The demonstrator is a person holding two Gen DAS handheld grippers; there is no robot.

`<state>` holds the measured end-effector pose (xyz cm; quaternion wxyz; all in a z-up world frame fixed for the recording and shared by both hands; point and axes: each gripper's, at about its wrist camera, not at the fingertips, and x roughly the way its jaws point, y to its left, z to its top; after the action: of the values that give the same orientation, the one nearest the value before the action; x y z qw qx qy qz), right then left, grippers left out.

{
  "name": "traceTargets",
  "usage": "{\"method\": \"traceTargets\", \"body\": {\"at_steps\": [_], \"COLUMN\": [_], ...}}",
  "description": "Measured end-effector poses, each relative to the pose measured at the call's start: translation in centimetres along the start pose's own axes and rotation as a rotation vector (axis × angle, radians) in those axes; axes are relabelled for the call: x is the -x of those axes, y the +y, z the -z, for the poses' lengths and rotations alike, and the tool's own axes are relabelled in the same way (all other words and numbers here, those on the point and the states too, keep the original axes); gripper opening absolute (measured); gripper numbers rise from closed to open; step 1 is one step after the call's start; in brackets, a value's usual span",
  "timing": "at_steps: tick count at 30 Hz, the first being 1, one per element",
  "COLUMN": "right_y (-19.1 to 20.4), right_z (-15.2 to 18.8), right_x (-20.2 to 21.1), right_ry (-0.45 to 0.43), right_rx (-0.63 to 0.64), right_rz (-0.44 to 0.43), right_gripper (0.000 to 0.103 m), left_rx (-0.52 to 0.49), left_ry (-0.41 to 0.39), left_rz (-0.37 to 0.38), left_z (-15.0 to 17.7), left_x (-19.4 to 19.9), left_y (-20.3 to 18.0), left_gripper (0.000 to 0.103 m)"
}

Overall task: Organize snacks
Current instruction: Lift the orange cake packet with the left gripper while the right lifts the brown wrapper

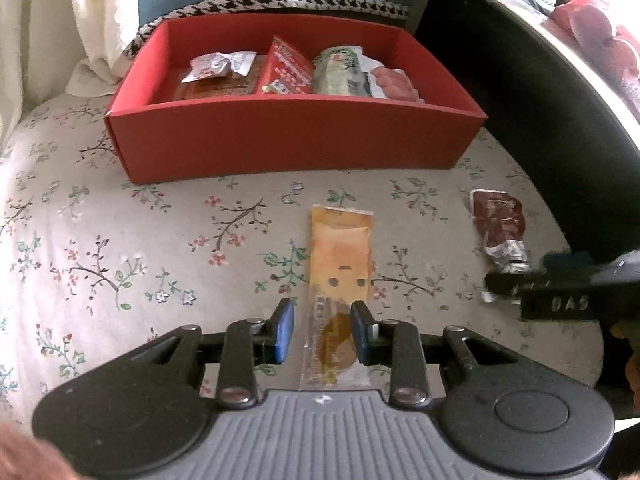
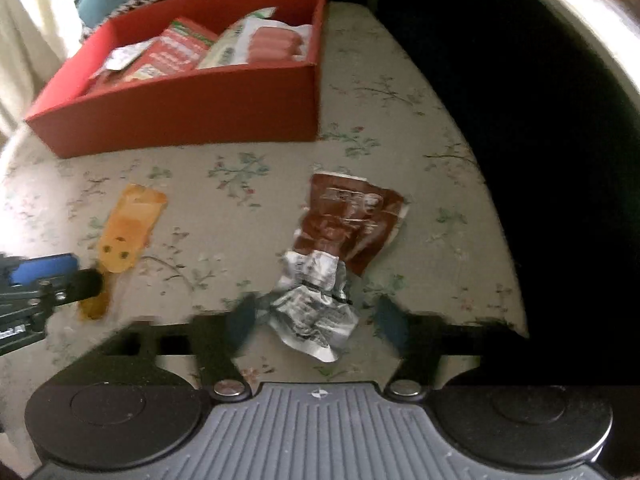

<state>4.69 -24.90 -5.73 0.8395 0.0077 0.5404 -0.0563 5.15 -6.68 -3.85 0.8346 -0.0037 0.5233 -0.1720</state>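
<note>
We judge the task to be partly complete. The red box (image 1: 296,136) sits at the far edge of the floral tabletop (image 1: 120,240) and already holds four packets: a small white packet (image 1: 218,65), a red packet (image 1: 288,68), a green-and-white packet (image 1: 338,70) and a pack of pink sausages (image 2: 276,44). Two snacks remain outside the box.

The left gripper (image 1: 323,330) is closed on the near end of the orange snack bar (image 1: 340,256), which extends forward from the jaws toward the box. Whether the bar rests on the tabletop or is lifted clear of it, we cannot tell.

The right gripper (image 2: 316,318) stands with its jaws spread wide on either side of the crumpled silver end of the brown packet (image 2: 348,220); the pads do not press on it. This packet lies near the right edge of the tabletop, well apart from the orange bar.

The cloth between both snacks and the box carries nothing. The near wall of the box must be cleared on entry. Free floor space shows at the left end of the box.
</note>
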Motion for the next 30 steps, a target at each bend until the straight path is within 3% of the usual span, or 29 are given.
{"method": "traceTargets", "body": {"at_steps": [1, 3, 7, 8, 9, 12, 13, 14, 15, 22, 30], "right_y": [0.1, 0.2, 0.8, 0.9, 1.0, 0.6, 0.3, -0.1, -0.5, -0.9, 0.1], "right_z": [-0.2, -0.8, -1.7, -1.6, -1.4, -1.1, -1.0, -0.9, -1.0, -1.2, -1.2], "right_x": [0.2, 0.2, -1.4, -1.8, -2.1, -1.7, -1.3, -1.1, -1.0, 0.1, 0.3], "right_ry": [-0.012, -0.019, 0.002, 0.007, 0.013, -0.005, -0.012, -0.011, -0.004, -0.023, -0.036], "right_rx": [-0.007, -0.030, 0.006, 0.017, 0.030, 0.047, 0.047, 0.041, 0.033, 0.026, 0.041], "right_rz": [0.001, -0.038, -0.032, -0.029, -0.016, -0.013, -0.003, -0.014, -0.029, -0.082, -0.086], "right_gripper": [0.087, 0.087, 0.087, 0.085, 0.082, 0.067, 0.055, 0.050, 0.050, 0.043, 0.043], "left_rx": [0.002, 0.013, -0.019, -0.039, -0.068, -0.135, -0.132, -0.126, -0.130, -0.092, -0.052], "left_ry": [0.003, 0.020, 0.010, 0.011, -0.001, -0.048, -0.055, -0.063, -0.064, -0.044, -0.091], "left_rz": [-0.006, -0.010, -0.027, -0.031, -0.049, -0.132, -0.133, -0.138, -0.141, -0.138, -0.132], "left_z": [0.0, 0.0, 0.2, 0.3, 0.6, 1.5, 1.6, 1.5, 1.4, 1.5, 1.0], "left_x": [-0.1, -0.7, -1.3, -1.5, -1.7, -2.1, -1.9, -1.7, -1.4, -0.6, 1.2], "left_y": [0.1, 0.1, -1.1, -1.6, -2.1, -3.6, -3.6, -3.5, -3.4, -2.0, -0.6], "left_gripper": [0.027, 0.047, 0.064, 0.070, 0.071, 0.067, 0.062, 0.043, 0.030, 0.025, 0.025]}}
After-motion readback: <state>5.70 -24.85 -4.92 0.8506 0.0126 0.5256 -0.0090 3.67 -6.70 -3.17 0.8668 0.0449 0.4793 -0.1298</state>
